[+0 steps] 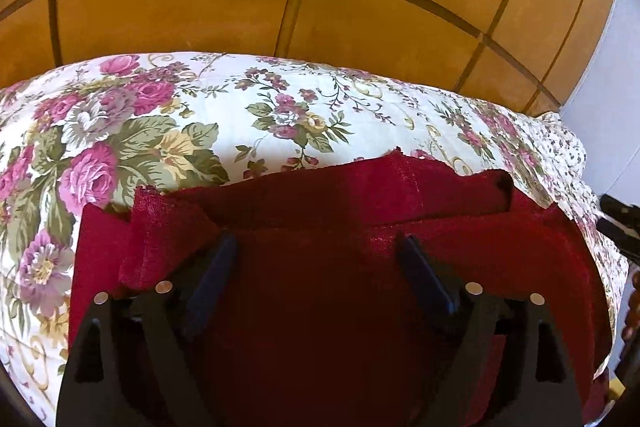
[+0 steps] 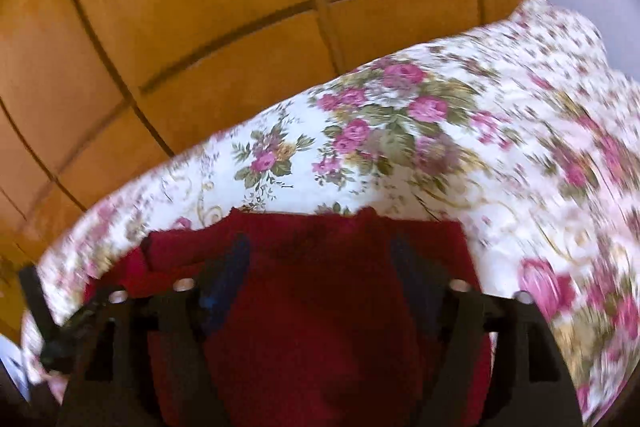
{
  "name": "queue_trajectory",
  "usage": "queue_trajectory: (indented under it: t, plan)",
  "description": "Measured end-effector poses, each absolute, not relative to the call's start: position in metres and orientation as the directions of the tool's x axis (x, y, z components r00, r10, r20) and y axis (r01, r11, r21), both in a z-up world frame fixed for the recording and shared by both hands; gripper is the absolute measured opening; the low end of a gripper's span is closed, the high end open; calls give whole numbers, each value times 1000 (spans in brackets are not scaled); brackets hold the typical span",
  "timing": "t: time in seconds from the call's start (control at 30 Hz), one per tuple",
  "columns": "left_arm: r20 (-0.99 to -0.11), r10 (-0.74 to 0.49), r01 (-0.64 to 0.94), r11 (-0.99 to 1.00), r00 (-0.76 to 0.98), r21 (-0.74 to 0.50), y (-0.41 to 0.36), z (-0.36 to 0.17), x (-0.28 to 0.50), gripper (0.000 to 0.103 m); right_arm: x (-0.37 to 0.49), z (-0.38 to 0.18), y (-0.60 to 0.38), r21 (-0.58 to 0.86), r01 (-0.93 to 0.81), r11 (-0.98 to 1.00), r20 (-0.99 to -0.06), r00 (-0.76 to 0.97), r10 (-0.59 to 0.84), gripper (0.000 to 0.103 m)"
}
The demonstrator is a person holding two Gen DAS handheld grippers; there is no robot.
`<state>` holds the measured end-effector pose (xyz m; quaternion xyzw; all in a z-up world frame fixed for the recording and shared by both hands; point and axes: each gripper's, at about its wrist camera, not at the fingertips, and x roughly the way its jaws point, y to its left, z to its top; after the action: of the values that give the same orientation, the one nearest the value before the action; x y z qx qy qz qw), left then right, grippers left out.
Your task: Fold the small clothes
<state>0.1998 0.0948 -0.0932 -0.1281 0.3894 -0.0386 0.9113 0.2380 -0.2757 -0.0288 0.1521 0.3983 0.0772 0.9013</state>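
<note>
Right tongs [image 2: 320, 251] wide open over red cloth [image 2: 320, 307], nothing pinched. Cloth lies on floral bedspread [image 2: 400, 147], which runs 9 to 3 o'clock. Wooden panels [image 2: 200, 7] at 12. Frame blurred.

Quilt [image 1: 248, 99]: white, printed with pink roses and green leaves; it covers the near surface from left to right. Far right of it lies a cloth [image 1: 560, 143] with a smaller floral print. Panels [image 1: 200, 11]: orange-brown wood with dark grooves, standing behind the quilt. Wall [image 1: 608, 87]: pale, at far right.
</note>
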Motion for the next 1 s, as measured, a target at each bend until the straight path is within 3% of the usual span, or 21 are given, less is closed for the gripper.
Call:
queue_trajectory:
  t: [0.2, 0.37, 0.57, 0.73, 0.93, 1.0]
  plan:
    - [-696, -153, -33, 968, 702, -247, 93, -79, 166, 89, 202, -20, -287, 241, 46, 970, -762, 628, 159, 99]
    - [-671, -113, -23, 981, 733, -191, 96, -77, 115, 89, 176, -17, -310, 171, 193, 966, -809, 587, 26, 101]
    - [-629, -76, 13, 994, 774, -105, 95, -77, 63, 89, 135, -27, -362, 355, 481, 801, -845, 532, 54, 101]
    - [-604, -90, -56, 974, 792, -218, 119, -74, 39, 89, 109, -46, -359, 467, 513, 720, -836, 521, 170, 101]
    - [-675, -154, -162, 910, 721, -381, 151, -96, 23, 56, 92, -71, -338, 505, 533, 679, -835, 502, 226, 98]
    - [-665, -172, -142, 910, 727, -391, 151, -97, 17, 51, 91, -83, -333, 508, 534, 676, -839, 485, 247, 85]
